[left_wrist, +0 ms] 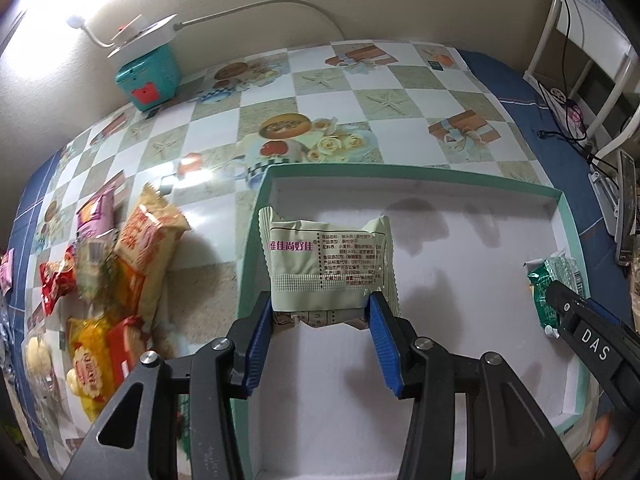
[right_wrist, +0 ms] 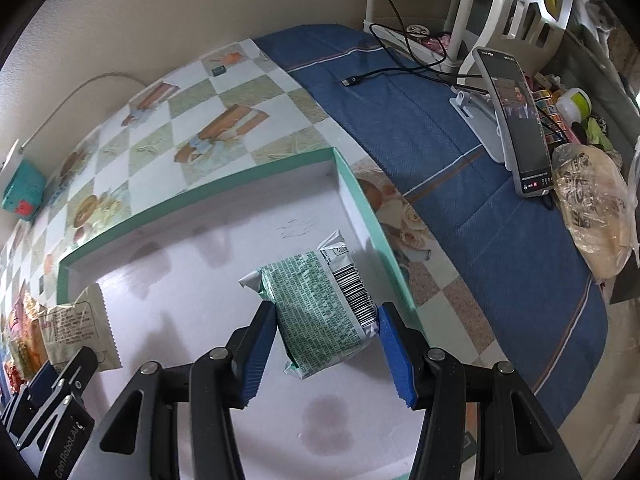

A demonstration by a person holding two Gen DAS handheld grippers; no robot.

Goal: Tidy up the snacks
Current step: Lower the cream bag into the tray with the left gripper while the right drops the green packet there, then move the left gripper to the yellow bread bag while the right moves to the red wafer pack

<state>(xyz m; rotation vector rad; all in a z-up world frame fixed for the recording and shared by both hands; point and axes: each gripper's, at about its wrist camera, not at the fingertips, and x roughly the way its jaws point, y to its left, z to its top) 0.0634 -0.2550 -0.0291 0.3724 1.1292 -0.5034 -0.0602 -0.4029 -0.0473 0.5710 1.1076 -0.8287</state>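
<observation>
A shallow box with a teal rim [left_wrist: 412,171] and white floor lies on the table; it also shows in the right wrist view [right_wrist: 192,192]. My left gripper [left_wrist: 322,312] is shut on a pale green snack packet [left_wrist: 328,264] and holds it over the box's left side. My right gripper [right_wrist: 326,320] stands around a green-printed snack packet [right_wrist: 320,312] near the box's right wall; its jaws sit a little apart from the packet's sides. That packet shows at the right edge of the left wrist view [left_wrist: 554,280].
A pile of loose snack packets [left_wrist: 108,276] lies left of the box. A teal container [left_wrist: 148,76] stands by the wall. Right of the table are a phone on a stand [right_wrist: 516,120], a cable [right_wrist: 400,68] and a plastic bag [right_wrist: 592,208].
</observation>
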